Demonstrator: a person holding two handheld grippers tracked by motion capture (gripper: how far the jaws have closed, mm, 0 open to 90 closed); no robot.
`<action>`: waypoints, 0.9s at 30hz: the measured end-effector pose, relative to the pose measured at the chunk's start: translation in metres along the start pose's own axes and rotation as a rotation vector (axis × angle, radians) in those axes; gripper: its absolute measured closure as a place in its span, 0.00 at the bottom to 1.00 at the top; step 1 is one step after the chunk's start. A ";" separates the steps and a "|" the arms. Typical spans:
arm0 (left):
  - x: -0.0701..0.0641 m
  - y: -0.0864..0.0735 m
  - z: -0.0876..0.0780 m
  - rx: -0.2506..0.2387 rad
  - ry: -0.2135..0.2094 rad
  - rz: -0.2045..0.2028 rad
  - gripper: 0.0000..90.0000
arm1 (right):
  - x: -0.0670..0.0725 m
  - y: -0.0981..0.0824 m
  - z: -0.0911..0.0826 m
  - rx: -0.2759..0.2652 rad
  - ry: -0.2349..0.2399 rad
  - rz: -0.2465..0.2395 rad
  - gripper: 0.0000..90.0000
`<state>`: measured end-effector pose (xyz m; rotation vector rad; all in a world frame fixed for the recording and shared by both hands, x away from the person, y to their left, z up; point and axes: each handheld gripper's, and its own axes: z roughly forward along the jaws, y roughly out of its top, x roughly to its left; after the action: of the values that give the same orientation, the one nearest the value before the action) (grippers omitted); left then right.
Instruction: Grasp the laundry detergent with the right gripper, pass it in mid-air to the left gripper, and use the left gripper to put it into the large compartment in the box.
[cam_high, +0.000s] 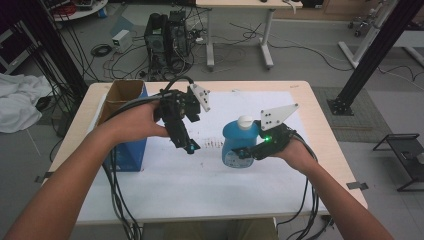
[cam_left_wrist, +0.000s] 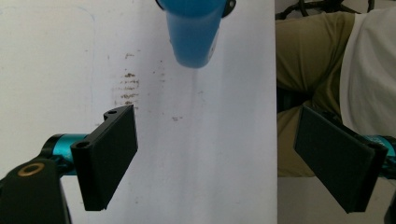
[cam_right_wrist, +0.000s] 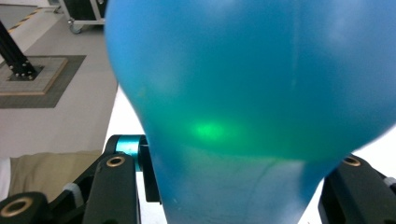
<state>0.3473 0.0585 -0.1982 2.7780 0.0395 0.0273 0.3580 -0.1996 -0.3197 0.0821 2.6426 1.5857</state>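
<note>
**Blue bottle clamped in the right gripper, left jaws spread wide**

The blue bottle (cam_high: 239, 145) with its white cap (cam_high: 245, 120) sits between the jaws of the right gripper (cam_high: 250, 151), which are clenched on its lower body from either side; in the right gripper view the bulging blue body (cam_right_wrist: 261, 93) swells out just beyond the two black jaws and carries a green glow from the gripper's light. Whether the bottle's base touches the white sheet (cam_high: 200, 185) or hangs just above it is hard to tell from the high view. The cap end stands above the jaws, tilted slightly.

The left gripper (cam_high: 189, 146) is held apart from the bottle, pointing down toward the sheet. Its jaws are released and stand far apart with nothing between them; in the left gripper view the bottle (cam_left_wrist: 194, 32) lies well ahead of them, beyond a patch of brown stains (cam_left_wrist: 128, 86) on the sheet.

Behind the left hand (cam_high: 137, 122), an open blue cardboard box (cam_high: 125, 150) stands at the table's (cam_high: 325, 150) edge.
</note>
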 end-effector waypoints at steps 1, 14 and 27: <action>0.000 0.002 0.000 0.004 -0.004 0.003 0.15 | 0.001 0.002 0.002 0.003 0.004 0.000 0.49; 0.000 0.024 -0.001 0.032 -0.020 0.012 0.15 | 0.005 0.020 0.032 0.055 0.073 -0.034 0.49; 0.000 0.039 0.005 0.053 -0.011 0.006 0.15 | 0.004 0.028 0.050 0.048 0.075 -0.080 0.50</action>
<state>0.3487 0.0209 -0.1888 2.8314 0.0288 0.0127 0.3584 -0.1421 -0.3184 -0.0812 2.7031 1.5300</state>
